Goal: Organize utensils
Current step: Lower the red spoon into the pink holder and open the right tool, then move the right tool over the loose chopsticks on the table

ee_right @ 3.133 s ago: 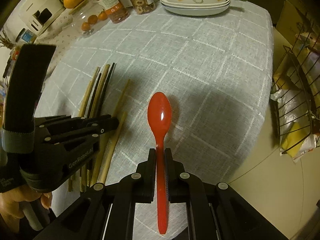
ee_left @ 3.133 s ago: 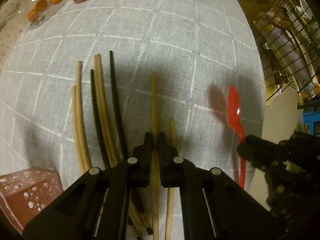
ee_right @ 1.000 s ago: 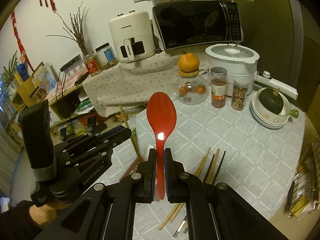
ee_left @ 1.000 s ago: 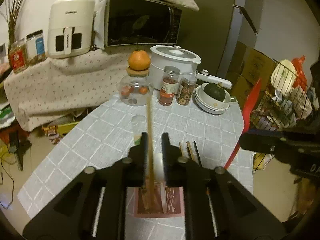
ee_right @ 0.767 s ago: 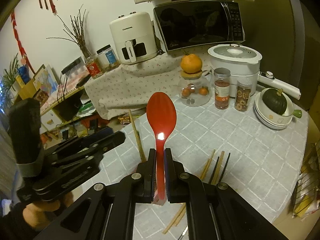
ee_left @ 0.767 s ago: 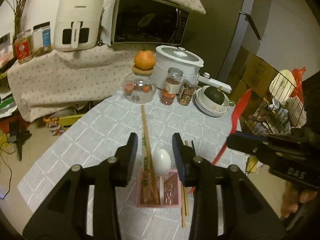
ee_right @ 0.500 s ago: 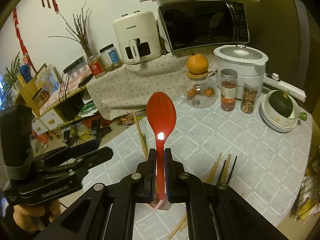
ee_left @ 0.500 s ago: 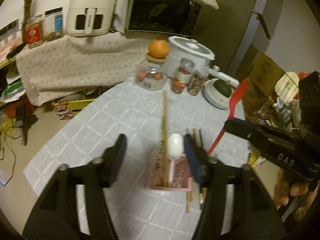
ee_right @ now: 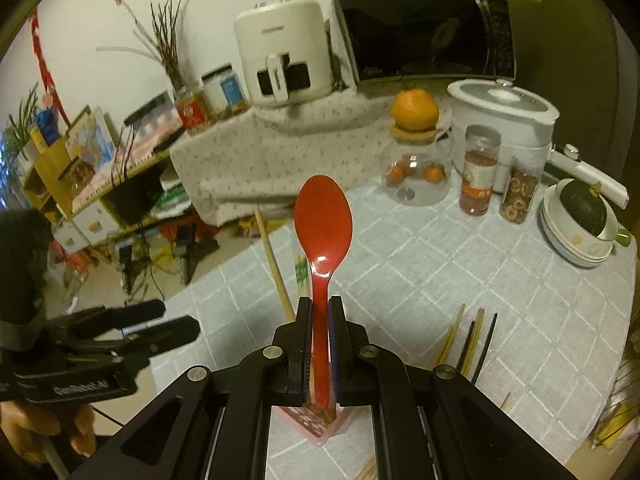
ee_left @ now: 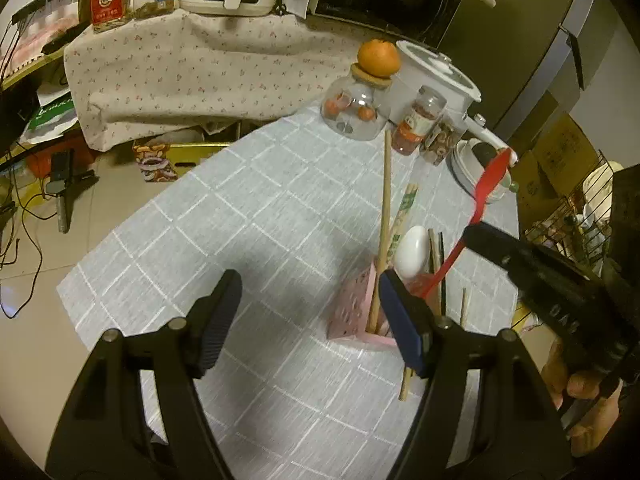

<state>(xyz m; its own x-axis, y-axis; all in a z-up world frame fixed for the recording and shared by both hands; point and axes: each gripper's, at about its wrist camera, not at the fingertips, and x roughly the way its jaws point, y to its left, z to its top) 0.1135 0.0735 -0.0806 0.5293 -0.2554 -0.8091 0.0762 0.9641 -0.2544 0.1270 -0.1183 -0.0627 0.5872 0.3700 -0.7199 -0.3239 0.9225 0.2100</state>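
The left gripper (ee_left: 308,292) is seen with jaws spread and just opened, nothing between them; the wooden chopstick (ee_left: 383,216) is thus left upright in the pink holder (ee_left: 352,308); the red spoon (ee_right: 322,240) is pinched by the right gripper (ee_right: 320,320), handle down over the holder, presumably for insertion.

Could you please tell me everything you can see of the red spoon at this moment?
The red spoon looks like glossy plastic, with an oval bowl and a slim handle. It stands nearly upright, bowl up, and the right gripper is shut on its handle. Its lower end hangs at the mouth of the pink perforated holder, beside a white spoon and chopsticks already standing there.
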